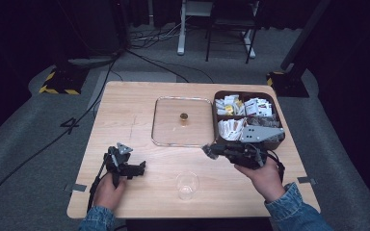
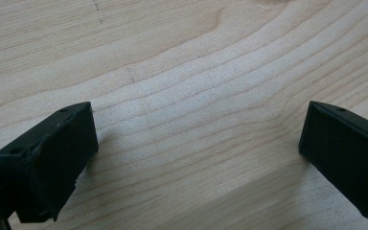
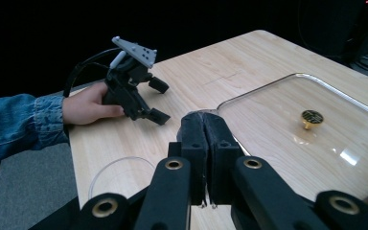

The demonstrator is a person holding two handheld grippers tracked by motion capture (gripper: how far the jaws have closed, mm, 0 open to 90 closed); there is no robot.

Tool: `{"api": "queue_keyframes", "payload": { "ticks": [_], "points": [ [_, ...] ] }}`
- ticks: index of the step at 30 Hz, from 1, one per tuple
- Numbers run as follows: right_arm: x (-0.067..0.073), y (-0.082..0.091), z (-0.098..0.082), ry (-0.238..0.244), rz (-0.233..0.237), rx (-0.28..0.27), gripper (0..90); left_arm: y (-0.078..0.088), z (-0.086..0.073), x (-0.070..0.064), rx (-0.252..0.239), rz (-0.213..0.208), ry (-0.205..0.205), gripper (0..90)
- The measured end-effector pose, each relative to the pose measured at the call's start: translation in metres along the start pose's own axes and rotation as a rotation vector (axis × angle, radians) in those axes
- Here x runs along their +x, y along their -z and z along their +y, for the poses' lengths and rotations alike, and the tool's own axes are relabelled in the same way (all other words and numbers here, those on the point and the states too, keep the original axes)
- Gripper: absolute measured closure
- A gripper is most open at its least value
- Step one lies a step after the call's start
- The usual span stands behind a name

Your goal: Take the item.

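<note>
The right gripper [image 1: 207,150] is hovering at the near right corner of the glass lid [image 1: 168,122], its fingers [image 3: 195,132] pressed flat together with nothing visible between them. The glass lid is lying flat on the middle of the tabletop [image 1: 125,110], knob [image 1: 184,117] up (the knob is gold-coloured), just beside the brown compartment box [image 1: 220,96] of sachets at the right edge. In the right gripper view the closed fingertips are sitting just in front of the lid's rounded corner [image 3: 230,101]; whether they are touching it cannot be told.

The left gripper [image 1: 142,167] is resting on the near left part of the tabletop, well apart from the lid. Its fingers [image 2: 52,158] are standing wide, with bare wood between them.

A clear glass [image 1: 187,185] is standing near the front edge, between the two hands.
</note>
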State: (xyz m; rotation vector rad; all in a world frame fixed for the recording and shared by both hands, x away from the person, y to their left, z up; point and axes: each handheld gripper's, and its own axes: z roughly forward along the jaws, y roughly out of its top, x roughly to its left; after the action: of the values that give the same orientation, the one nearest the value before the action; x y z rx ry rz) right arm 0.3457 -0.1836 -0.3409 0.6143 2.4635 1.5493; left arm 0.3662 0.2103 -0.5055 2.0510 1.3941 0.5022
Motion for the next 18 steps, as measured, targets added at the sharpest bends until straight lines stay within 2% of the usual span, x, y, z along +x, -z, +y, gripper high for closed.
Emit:
{"api": "queue_keyframes", "payload": {
  "ticks": [7, 18],
  "points": [
    [0.01, -0.01, -0.001, 0.017, 0.029, 0.012, 88.0, 0.0, 0.0, 0.0, 0.0, 0.0, 0.0, 0.1],
    [0.028, -0.04, -0.015, 0.024, 0.101, 0.062, 88.0, 0.0, 0.0, 0.0, 0.0, 0.0, 0.0, 0.1]
  ]
}}
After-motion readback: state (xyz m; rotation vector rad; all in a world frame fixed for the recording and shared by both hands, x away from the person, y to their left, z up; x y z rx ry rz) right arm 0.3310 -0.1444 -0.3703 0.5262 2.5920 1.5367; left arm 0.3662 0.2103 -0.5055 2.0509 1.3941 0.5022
